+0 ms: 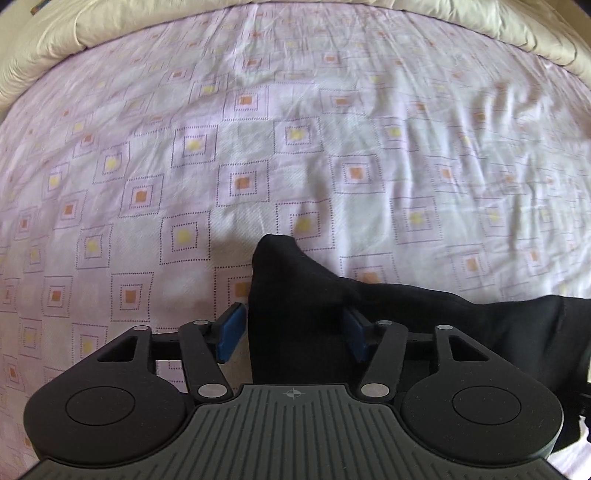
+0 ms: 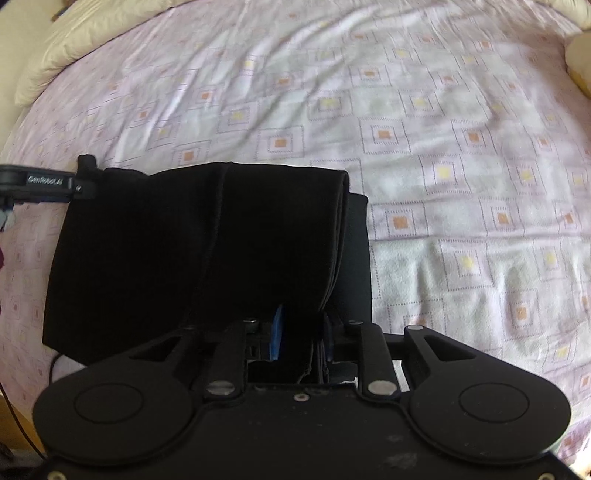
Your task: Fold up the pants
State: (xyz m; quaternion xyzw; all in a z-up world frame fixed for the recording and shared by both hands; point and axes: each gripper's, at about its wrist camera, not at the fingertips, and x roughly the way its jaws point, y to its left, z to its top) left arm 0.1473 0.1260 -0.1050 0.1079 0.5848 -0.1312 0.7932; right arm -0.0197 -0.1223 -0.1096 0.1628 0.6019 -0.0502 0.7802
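Black pants (image 2: 207,251) lie on a bed, on a pale lilac sheet (image 2: 443,147) printed with small squares. In the right wrist view they already form a compact, several-layered bundle, with stacked folded edges showing along its right side. The folding looks well advanced; what seems left is to let the top layer down, release it and smooth it.

The right tongs (image 2: 301,332), at the near edge of the bundle, are clenched on a thick fold of the cloth, which fills the narrow gap between the blue pads.

The left tongs (image 1: 293,328) stand spread, with a peak of black cloth rising between them. There is a gap beside the left pad; whether the right pad presses the cloth cannot be told.

Only the right view shows the bundle's whole shape, and the other tool at its far left corner. Only the left view shows the spread pads closely, and a cream duvet (image 1: 92,33) along the far side of the bed.
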